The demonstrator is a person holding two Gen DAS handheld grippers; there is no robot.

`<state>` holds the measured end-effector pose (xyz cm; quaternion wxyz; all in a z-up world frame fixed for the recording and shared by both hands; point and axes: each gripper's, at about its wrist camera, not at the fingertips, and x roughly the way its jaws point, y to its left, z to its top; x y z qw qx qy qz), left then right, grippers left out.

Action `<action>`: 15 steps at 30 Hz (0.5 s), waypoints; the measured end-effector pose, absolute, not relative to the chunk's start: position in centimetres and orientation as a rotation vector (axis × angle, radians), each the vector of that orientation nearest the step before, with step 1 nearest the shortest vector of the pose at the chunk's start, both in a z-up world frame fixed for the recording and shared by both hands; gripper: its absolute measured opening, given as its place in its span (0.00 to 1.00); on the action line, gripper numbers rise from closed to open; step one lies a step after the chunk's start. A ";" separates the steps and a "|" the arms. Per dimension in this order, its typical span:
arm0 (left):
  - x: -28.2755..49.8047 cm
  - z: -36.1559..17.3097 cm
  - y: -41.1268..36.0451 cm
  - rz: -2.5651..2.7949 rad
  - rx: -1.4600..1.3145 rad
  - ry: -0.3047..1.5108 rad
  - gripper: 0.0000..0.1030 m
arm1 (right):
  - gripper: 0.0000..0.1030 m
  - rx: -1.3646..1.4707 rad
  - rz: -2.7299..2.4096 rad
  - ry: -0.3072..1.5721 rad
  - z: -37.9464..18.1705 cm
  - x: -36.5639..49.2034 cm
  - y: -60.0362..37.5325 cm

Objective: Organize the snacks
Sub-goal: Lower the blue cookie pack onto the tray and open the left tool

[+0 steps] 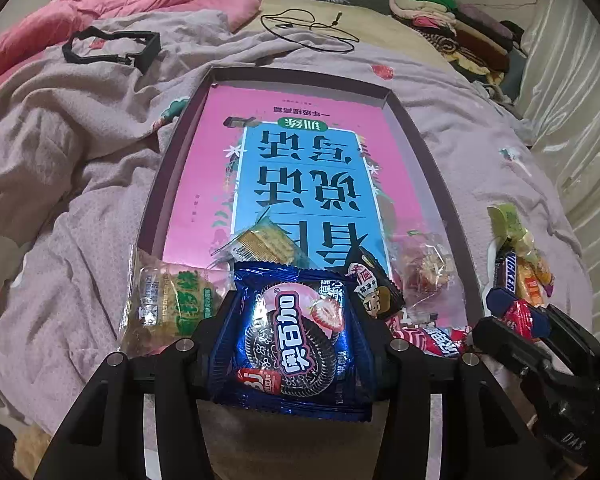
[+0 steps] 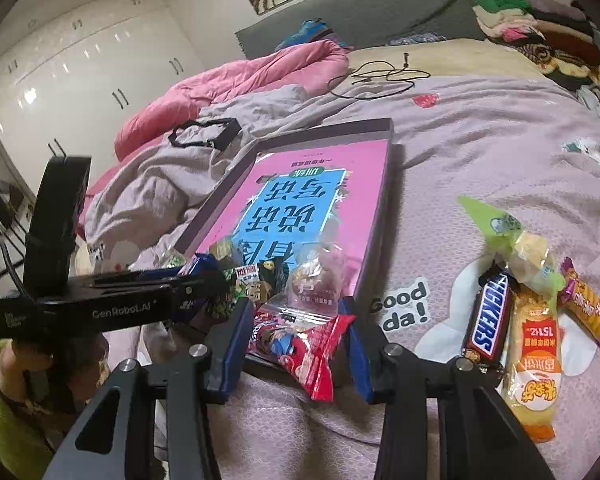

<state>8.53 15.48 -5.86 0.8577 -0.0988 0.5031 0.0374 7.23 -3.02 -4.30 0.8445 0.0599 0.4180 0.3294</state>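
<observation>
The left tool (image 1: 296, 332) is seen in the left wrist view pinching a glossy blue Oreo packet (image 1: 296, 340), its pads pressed against the crinkled foil sides at the near edge of the shallow purple tray (image 1: 416, 128). A pink-and-blue book (image 1: 300, 168) is laid flat inside that tray. Only this view shows clearly the clear wrapper of square biscuits (image 1: 260, 244) lying on the book and the green-printed packet (image 1: 168, 300) resting over the tray's near left corner.

In the right wrist view the right tool (image 2: 296, 340) is shown with its blue-padded fingers (image 2: 234, 344) spread on either side of a red foil packet (image 2: 304, 344); the pads stand clear of it and the packet lies over the tray's near rim. Beyond it a transparent bag of reddish sweets (image 2: 316, 276) rests on the book.

Only the right view shows fully the loose pile on the lilac bedspread (image 2: 480, 140): a brown Snickers bar (image 2: 488, 316), a long yellow packet (image 2: 534, 380), a lime-green wrapper (image 2: 500, 224) and a purple-ended biscuit stick packet (image 2: 588, 308), well apart from the tray. A rumpled pink quilt (image 2: 240, 76) and a thin black cable (image 2: 380, 76) are seen further back in both views.
</observation>
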 end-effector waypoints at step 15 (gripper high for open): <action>8.6 -5.4 15.1 0.059 -0.186 1.043 0.59 | 0.31 0.020 0.701 0.875 -4.4 6.1 -2.3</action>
